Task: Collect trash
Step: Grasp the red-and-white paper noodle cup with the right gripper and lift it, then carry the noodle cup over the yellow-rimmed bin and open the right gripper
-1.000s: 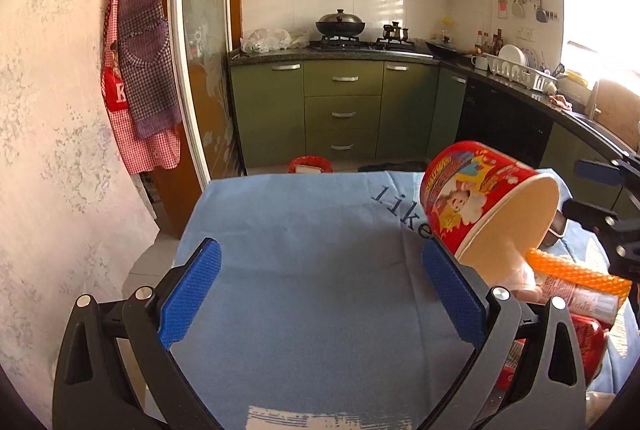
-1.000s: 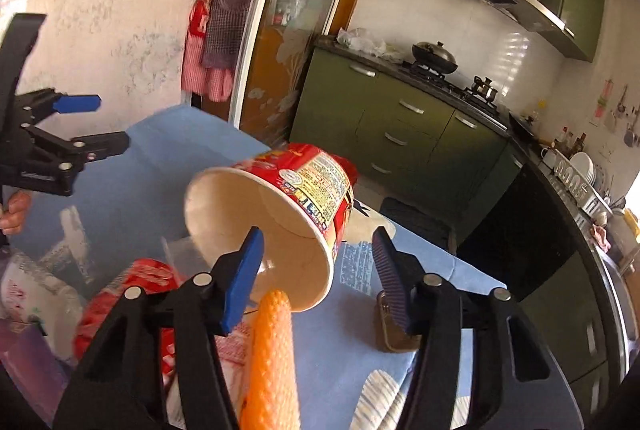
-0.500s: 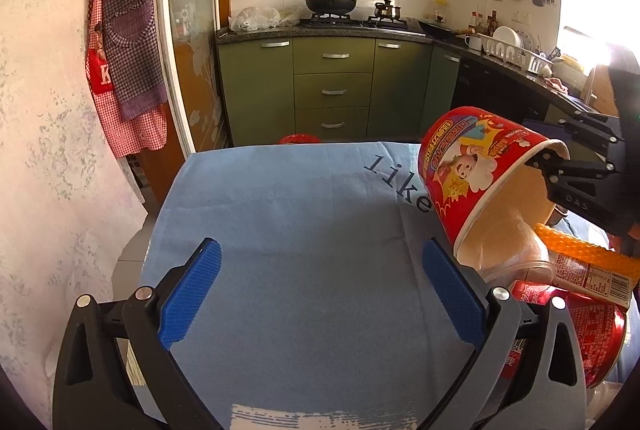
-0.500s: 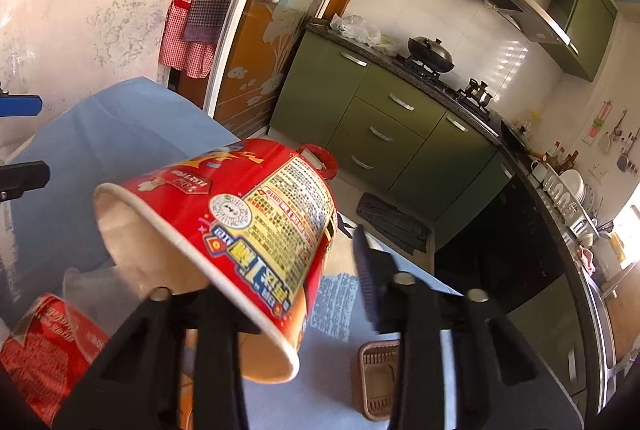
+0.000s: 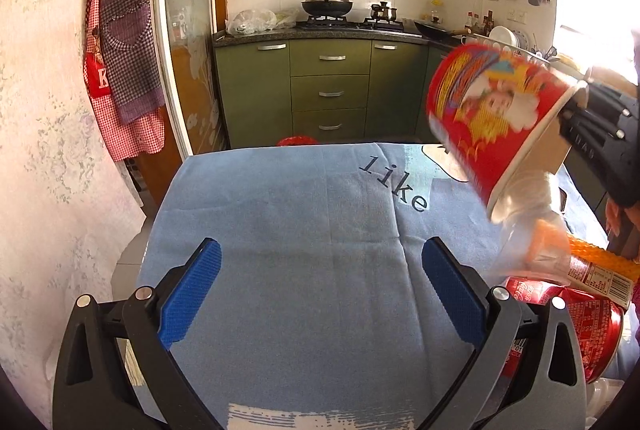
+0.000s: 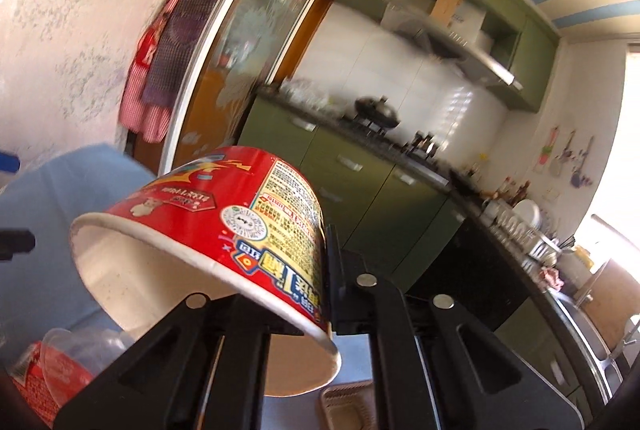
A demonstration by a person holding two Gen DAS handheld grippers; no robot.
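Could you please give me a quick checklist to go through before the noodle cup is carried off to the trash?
1. Right tool clamped on the noodle cup wall at the rim: ok, one finger inside, one outside.
2. Cup clear of the blue tablecloth: ok, lifted and tilted on its side.
3. Cup empty, nothing to spill: ok, the visible inner wall looks bare.
4. Left tool free for the next item: ok, open, nothing between its fingers.
5. Remaining trash located: ok, red can, clear plastic cup and orange wrapper lie at the cloth's right edge.
6. Bin location: cannot tell, no bin clearly identified.
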